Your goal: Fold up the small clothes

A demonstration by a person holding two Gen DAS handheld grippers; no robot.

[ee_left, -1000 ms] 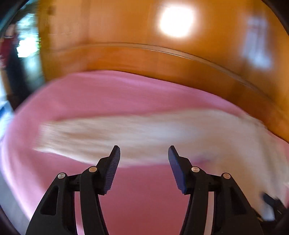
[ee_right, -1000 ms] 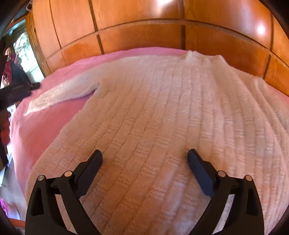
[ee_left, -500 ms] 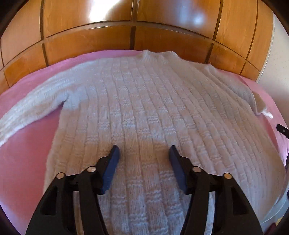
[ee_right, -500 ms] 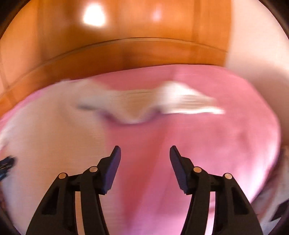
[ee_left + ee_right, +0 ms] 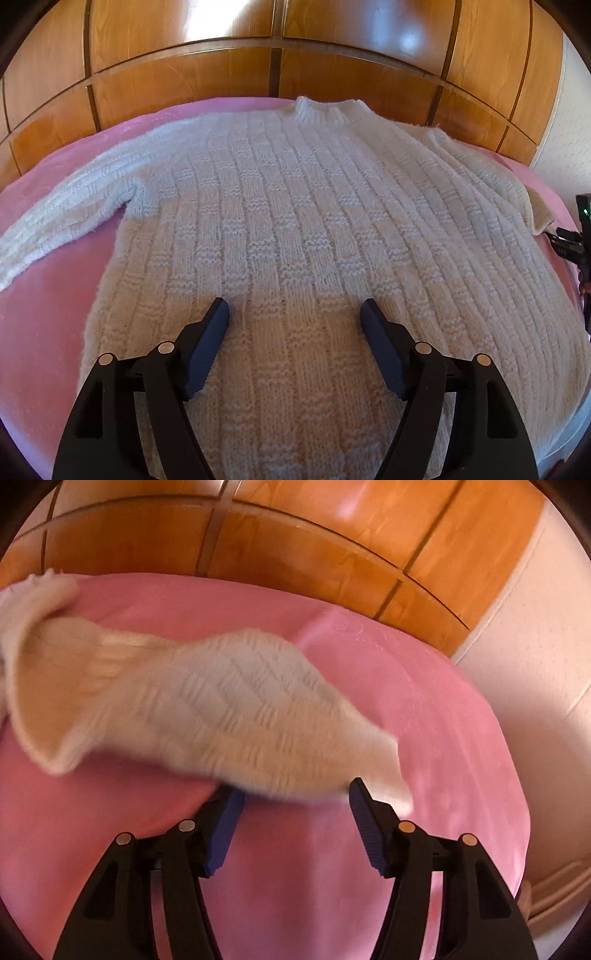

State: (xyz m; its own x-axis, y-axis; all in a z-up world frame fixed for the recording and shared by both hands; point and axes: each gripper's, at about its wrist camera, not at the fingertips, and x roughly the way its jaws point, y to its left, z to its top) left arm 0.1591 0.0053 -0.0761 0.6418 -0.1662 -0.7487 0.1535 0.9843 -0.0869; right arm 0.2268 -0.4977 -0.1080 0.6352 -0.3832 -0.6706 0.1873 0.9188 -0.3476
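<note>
The sweater (image 5: 295, 229) lies flat; its right sleeve (image 5: 229, 716) stretches sideways just ahead of the right gripper (image 5: 295, 805), both grippers spread, empty

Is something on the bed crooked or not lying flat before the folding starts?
The cream ribbed knitted sweater lies flat on the pink bed cover, but its sleeve near the open right tool is bent, the cuff turned up showing its inside.
</note>
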